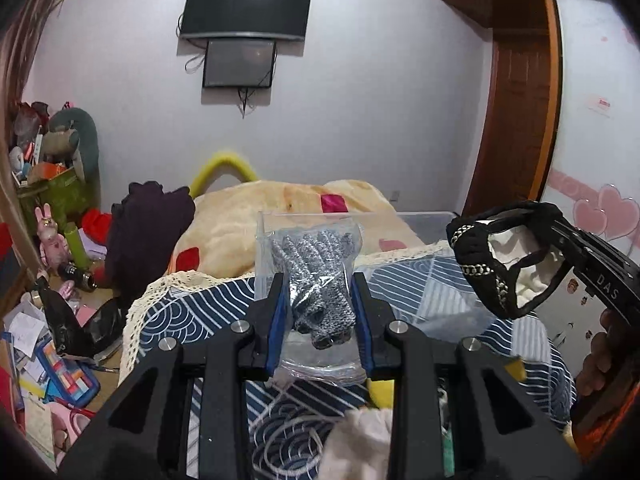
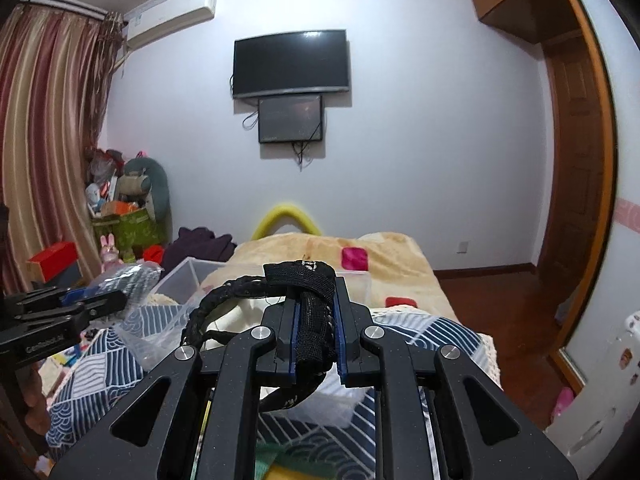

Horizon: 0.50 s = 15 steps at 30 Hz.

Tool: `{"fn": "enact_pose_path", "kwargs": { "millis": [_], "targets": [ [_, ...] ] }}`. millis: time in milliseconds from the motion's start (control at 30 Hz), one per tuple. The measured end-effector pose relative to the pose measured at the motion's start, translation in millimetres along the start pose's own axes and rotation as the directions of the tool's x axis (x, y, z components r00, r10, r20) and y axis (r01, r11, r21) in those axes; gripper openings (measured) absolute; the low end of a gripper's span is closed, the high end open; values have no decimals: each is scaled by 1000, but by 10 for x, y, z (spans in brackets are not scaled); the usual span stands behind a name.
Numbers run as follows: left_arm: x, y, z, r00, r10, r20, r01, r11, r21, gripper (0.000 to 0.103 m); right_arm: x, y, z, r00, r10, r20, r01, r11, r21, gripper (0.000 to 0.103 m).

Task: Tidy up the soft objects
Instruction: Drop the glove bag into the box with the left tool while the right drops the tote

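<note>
My left gripper (image 1: 318, 280) is shut on a clear plastic bag of grey knit gloves (image 1: 316, 276) and holds it up above the bed. It also shows in the right wrist view (image 2: 104, 300) at the left, with the bag of gloves (image 2: 132, 280). My right gripper (image 2: 314, 300) is shut on a black hat with a braided band (image 2: 312, 312). In the left wrist view the hat (image 1: 508, 256) hangs at the right, its pale lining showing, from the right gripper (image 1: 560, 236). A clear plastic bin (image 1: 424, 224) stands on the bed behind both.
The bed has a blue patterned quilt (image 1: 208, 316) with a lace edge and a yellow blanket (image 2: 320, 252). Dark clothes (image 1: 148, 232) lie at its left. Cluttered floor and toys (image 1: 48, 320) are at the left. A wardrobe (image 2: 580, 200) is at the right. Pale cloth (image 1: 360, 440) lies below.
</note>
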<state>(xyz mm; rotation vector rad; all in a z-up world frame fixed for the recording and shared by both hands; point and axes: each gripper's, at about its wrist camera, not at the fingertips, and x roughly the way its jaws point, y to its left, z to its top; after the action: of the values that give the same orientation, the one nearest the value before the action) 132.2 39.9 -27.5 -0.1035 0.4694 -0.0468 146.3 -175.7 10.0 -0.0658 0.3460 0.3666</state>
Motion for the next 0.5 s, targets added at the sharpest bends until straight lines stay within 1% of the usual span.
{"fn": "enact_pose_path", "kwargs": {
  "millis": [100,233,300,367,500],
  "targets": [
    [220,47,37,999,9,-31,-9,1000,-13,31,124,35,-13,1000,-16,-17,16,1000,-18,13],
    [432,67,43,997,-10,-73,8,1000,-28,31,306,16,-28,998,-20,-63,20,1000,-7,13],
    [549,43,32,995,-14,-96,13,1000,-6,31,389,-6,-47,995,-24,-97,24,1000,3,13],
    [635,22,20,994,-9,-110,9,1000,6,31,480,-15,-77,989,-20,-150,21,1000,8,13],
    [789,-47,-35,989,-22,-148,25,999,21,31,544,22,-169,977,-23,-211,18,999,-29,13]
  ]
}}
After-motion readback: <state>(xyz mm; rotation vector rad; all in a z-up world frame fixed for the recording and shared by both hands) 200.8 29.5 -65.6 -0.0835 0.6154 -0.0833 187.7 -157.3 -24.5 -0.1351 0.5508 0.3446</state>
